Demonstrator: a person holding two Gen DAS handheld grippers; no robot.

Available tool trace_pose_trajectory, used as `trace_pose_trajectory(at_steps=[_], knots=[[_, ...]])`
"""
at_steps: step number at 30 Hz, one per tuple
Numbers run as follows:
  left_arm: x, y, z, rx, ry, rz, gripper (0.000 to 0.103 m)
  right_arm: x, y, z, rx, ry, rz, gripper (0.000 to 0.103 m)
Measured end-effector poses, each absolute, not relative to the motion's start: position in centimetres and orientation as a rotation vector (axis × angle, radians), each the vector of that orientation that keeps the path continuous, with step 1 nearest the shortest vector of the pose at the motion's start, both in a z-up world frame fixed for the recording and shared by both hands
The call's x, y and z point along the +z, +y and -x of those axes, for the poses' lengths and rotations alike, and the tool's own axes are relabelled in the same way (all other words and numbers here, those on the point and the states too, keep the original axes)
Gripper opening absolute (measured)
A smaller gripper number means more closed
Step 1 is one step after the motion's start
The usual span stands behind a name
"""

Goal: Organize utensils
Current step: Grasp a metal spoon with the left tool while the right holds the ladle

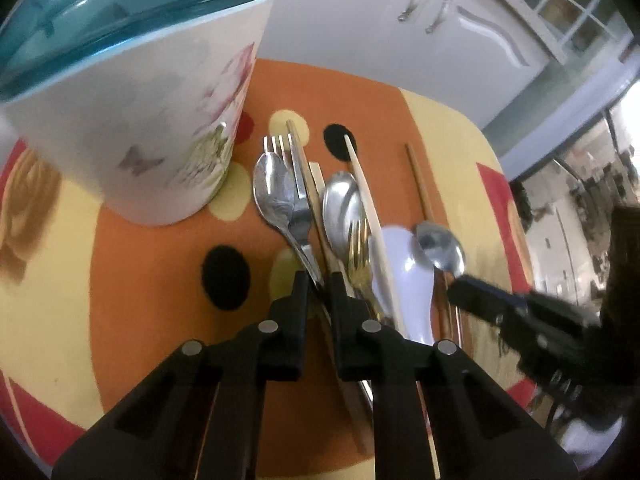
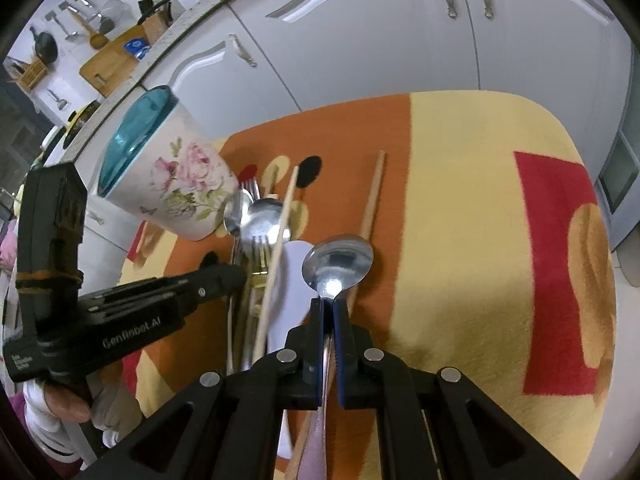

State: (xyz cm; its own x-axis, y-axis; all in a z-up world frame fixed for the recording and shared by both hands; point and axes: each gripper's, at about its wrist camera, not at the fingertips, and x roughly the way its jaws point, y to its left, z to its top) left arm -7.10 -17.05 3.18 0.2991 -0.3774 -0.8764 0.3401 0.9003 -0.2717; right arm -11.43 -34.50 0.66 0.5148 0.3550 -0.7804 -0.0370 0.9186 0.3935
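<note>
Right gripper (image 2: 329,308): clenched on steel spoon (image 2: 338,262) neck.
Left gripper (image 1: 318,280): clamped on a steel handle — which utensil, unclear.
Mat (image 2: 460,200): fuzzy, orange-yellow.

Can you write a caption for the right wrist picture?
Right gripper pinches a steel spoon above the cutlery pile.

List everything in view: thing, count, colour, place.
holder: one, white floral with teal lid, rear left of mat
mat: one, orange, yellow and red, under everything
pile spoons: two, steel, mid-mat
held spoon: one, steel, in right tongs
plastic spoon: one, white, in pile
forks: two, one steel, one gold, in pile
chopsticks: at least two, pale and brown, in and beside pile
cabinets: white, behind
left tongs: black, closed on a steel handle in pile
right tongs: black, closed on held spoon
hand: one, gripping left tongs
</note>
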Motion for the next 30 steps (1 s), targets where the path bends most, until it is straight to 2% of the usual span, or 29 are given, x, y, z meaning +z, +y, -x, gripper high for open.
trace_pose_trajectory(at_steps=[6, 16, 18, 22, 30], knots=[[3.5, -16.2, 8.3, -0.51, 1.192, 0.02, 0.003, 1.1, -33.7, 11.6, 0.256, 1.011, -0.334, 0.004], [3.8, -14.4, 8.2, -0.485, 1.218, 0.046, 0.003, 0.1, -33.2, 11.8, 0.278, 1.064, -0.334, 0.004], [3.7, -14.4, 7.8, -0.47, 1.218, 0.047, 0.004, 0.0, -33.1, 11.5, 0.28, 1.07, -0.333, 0.004], [3.3, -14.2, 7.0, -0.422, 1.205, 0.059, 0.016, 0.0, -32.5, 11.1, 0.268, 1.079, -0.288, 0.012], [2.8, -15.2, 6.3, -0.414, 1.197, 0.04, 0.016, -0.6, -32.4, 10.4, 0.275, 1.075, -0.301, 0.012]])
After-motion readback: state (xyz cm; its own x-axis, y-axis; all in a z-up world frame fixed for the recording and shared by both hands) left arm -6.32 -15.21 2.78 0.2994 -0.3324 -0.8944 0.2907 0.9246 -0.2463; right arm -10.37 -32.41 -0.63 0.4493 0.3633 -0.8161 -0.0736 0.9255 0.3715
